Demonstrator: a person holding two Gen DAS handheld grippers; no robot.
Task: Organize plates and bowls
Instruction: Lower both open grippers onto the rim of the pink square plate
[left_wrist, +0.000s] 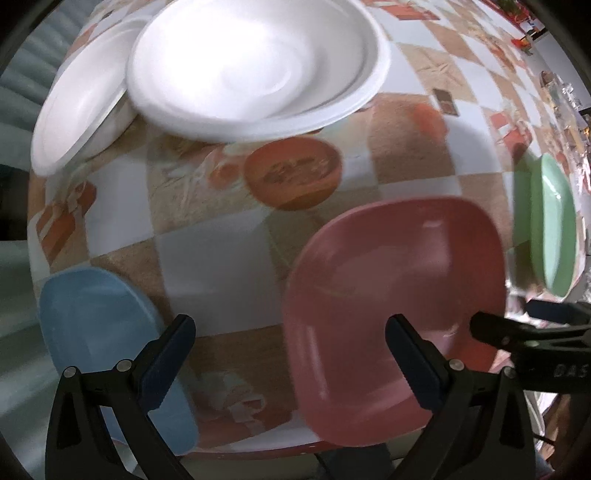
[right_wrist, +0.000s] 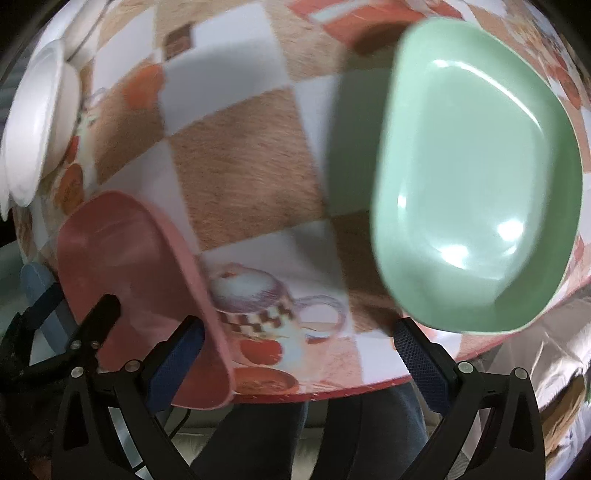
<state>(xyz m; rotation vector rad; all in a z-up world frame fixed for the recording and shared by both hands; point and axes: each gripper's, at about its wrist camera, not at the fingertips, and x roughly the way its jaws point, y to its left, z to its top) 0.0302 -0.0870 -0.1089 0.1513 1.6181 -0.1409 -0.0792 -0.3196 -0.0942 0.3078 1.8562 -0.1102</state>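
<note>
With both the left gripper (left_wrist: 291, 354) and right gripper (right_wrist: 299, 358) spread wide and holding nothing, the pink plate (left_wrist: 391, 314) overhanging the table (left_wrist: 221, 258) near edge could slide off if a finger nudges it, 1 careless approach being enough.

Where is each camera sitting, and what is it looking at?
Left wrist: sits on the left tongs, looking down over the pink bowl, blue bowl and white plates; its own open fingers and the right tongs show.
Right wrist: sits on the right tongs, looking over the green bowl; open fingers and jeans show.
Shared: pink bowl, green bowl, white plates, checkered tablecloth.
</note>
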